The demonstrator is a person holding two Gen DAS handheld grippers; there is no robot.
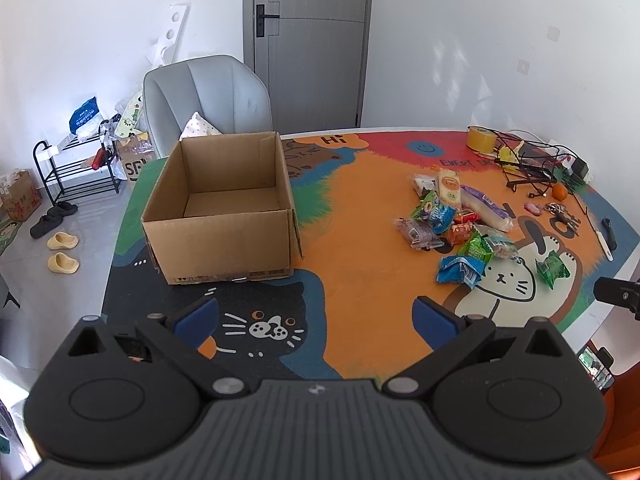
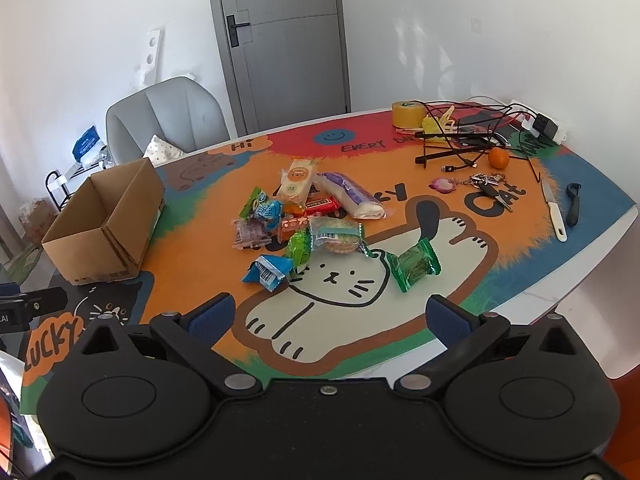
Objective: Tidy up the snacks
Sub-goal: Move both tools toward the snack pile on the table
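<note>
Both grippers, left (image 1: 316, 314) and right (image 2: 330, 314), hover with fingers spread, empty. Take the stray green packet (image 2: 414, 266) first, then drop it in the box (image 2: 102, 220).

Left hand-held gripper (image 1: 316, 316) gapes above the mat, cardboard box (image 1: 224, 208) beyond, snacks (image 1: 464, 224) rightward.

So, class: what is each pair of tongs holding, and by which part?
Nothing. Left tongs and right tongs are both open and empty; the snacks lie untouched.

Two black handheld grippers

Left gripper (image 1: 316, 316) and right gripper (image 2: 330, 318): blue finger pads, silver pivot screws, ribbed housing, round side caps.
</note>
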